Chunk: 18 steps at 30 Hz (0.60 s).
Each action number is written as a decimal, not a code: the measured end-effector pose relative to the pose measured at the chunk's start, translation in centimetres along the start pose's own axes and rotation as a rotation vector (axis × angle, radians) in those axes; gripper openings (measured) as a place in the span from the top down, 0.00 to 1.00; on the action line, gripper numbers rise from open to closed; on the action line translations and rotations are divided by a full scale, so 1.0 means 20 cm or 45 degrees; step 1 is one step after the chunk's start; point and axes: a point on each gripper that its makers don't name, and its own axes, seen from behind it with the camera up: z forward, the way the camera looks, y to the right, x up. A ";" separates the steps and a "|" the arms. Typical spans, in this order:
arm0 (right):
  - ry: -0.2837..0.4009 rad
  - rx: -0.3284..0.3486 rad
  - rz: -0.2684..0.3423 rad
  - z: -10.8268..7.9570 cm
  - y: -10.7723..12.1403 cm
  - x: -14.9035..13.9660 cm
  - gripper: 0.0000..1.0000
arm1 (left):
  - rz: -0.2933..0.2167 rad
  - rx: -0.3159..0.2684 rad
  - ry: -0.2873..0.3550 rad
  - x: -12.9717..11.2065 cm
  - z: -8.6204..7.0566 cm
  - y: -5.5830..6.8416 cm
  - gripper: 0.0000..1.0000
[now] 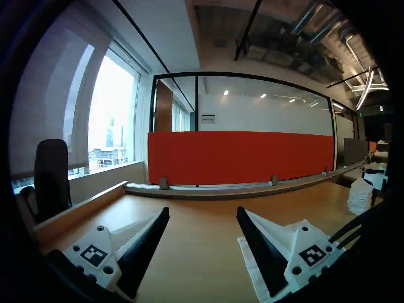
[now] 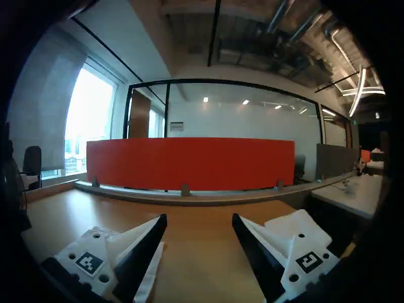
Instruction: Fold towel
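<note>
1. in the left gripper view, a black chair (image 1: 50,177) stands at the far left, beside a bright window (image 1: 108,126).
2. the left claw (image 1: 202,211) points out over the wooden table (image 1: 202,262), its two fingers spread wide with bare wood between them.
3. a corner of the white towel (image 1: 251,270) lies flat on the table at the near right, partly under that claw's right finger.
4. an orange divider panel (image 1: 237,156) runs along the table's far edge, and a white stack (image 1: 360,196) sits at the far right.
5. in the right gripper view, the towel lies at the near left, its edge under the left finger of the right claw (image 2: 198,217).
6. the right claw is also spread wide, with bare table between its fingers.
7. to the far right, past the table's edge, stands a pale desk (image 2: 353,192).
</note>
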 end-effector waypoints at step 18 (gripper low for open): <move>-0.022 -0.011 -0.033 0.01 0.00 0.35 0.00 | 0.026 -0.041 -0.057 0.35 0.01 0.04 0.01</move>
